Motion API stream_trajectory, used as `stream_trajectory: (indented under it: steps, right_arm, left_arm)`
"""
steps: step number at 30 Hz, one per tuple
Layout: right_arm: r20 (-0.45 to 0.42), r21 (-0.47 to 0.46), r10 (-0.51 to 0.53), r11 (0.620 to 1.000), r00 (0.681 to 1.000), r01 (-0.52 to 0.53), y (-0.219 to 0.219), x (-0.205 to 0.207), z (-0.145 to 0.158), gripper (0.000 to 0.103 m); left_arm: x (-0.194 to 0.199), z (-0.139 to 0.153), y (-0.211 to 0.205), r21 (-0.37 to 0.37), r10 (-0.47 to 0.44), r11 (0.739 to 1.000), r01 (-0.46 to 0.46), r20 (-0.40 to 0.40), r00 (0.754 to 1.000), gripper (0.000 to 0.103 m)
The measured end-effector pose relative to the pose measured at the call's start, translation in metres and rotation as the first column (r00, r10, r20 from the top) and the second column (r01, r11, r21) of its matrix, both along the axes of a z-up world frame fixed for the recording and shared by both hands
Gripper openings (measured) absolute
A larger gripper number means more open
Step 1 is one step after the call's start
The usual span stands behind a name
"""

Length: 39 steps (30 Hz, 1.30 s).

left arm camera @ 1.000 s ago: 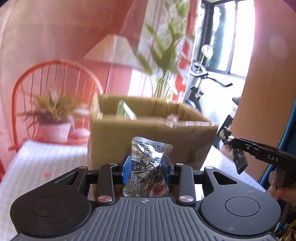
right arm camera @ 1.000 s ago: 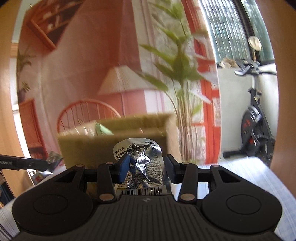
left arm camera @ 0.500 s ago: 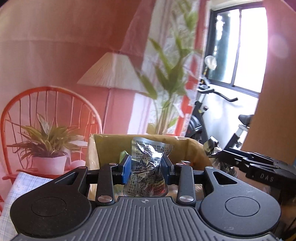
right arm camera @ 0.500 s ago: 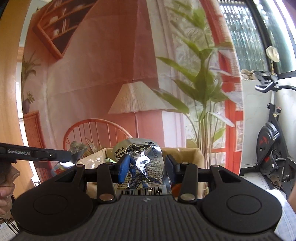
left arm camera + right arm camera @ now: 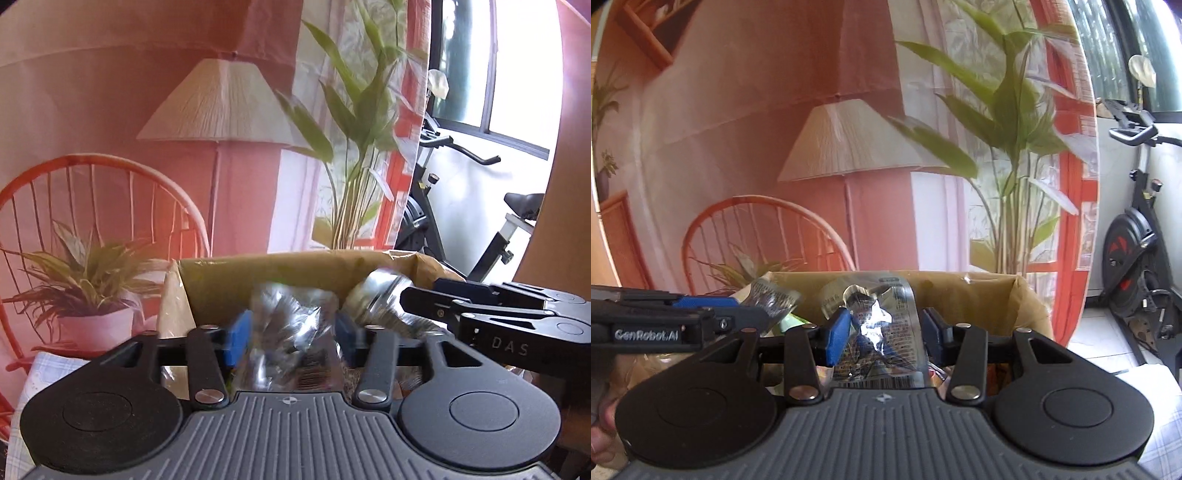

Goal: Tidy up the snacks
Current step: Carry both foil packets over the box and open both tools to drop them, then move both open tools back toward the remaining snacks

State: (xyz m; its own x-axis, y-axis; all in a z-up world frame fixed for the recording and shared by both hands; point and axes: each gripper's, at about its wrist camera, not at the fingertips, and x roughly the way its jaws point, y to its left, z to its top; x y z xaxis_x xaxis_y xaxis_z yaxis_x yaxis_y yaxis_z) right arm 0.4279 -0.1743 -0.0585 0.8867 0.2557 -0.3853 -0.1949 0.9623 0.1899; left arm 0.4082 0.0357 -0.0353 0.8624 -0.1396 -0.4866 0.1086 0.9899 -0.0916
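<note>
Snack packets, two crinkled foil ones, are at the release step over the open cardboard box (image 5: 979,291). One foil packet (image 5: 291,332), blurred as if slipping, sits between the blue pads of the left tongs (image 5: 291,332), whose jaws are opening and no longer seem to press it. The other foil packet (image 5: 877,328) stands upright between the opening jaws of the right tongs (image 5: 882,332); its left pad touches the foil, the right pad stands just clear. Both tongs hover above the box's near edge, side by side. Next, as I judge it, each jaw must widen until its packet falls among the snacks inside, then lift clear of the box.
</note>
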Motion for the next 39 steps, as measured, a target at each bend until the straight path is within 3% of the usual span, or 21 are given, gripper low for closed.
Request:
stream_trajectory:
  steps: [1,6,13,19,23,28,34,39]
  right_arm:
    - [0.006,0.003,-0.004,1.000,1.000,0.004,-0.001,-0.002,0.001,0.059]
    - [0.041,0.010,0.000,1.000,0.999,0.000,-0.007,-0.022,0.007,0.059]
    - [0.102,0.026,-0.037,0.999,0.994,0.034,-0.030,-0.077,0.010,0.059]
    - [0.106,0.037,-0.103,0.994,0.989,0.099,-0.061,-0.130,-0.008,0.059]
    - [0.063,0.001,-0.134,0.991,0.989,0.135,-0.075,-0.159,-0.035,0.059]
    - [-0.078,-0.026,-0.160,0.987,0.984,0.158,-0.079,-0.179,-0.088,0.059]
    - [-0.249,-0.107,-0.106,0.991,0.963,0.081,-0.061,-0.180,-0.152,0.059]
    - [-0.300,-0.168,-0.128,0.983,0.945,0.080,-0.056,-0.177,-0.178,0.073]
  left_arm:
    - [-0.003,0.001,0.002,-0.007,0.002,1.000,-0.002,0.009,1.000,0.069]
    - [-0.023,0.009,0.015,-0.031,-0.003,1.000,0.004,0.046,0.999,0.070]
    - [-0.069,0.020,0.028,0.008,-0.047,0.999,0.047,0.101,0.994,0.070]
    - [-0.107,0.012,0.050,-0.009,-0.041,0.999,0.042,0.097,0.994,0.070]
    - [-0.122,-0.001,0.066,-0.054,-0.011,0.998,0.015,0.085,0.996,0.070]
    - [-0.127,-0.022,0.073,-0.088,0.030,0.996,-0.026,0.042,0.999,0.070]
    - [-0.126,-0.047,0.073,-0.087,0.041,0.995,-0.042,-0.020,0.999,0.070]
    - [-0.125,-0.060,0.074,-0.098,0.041,0.994,-0.047,-0.060,0.997,0.070]
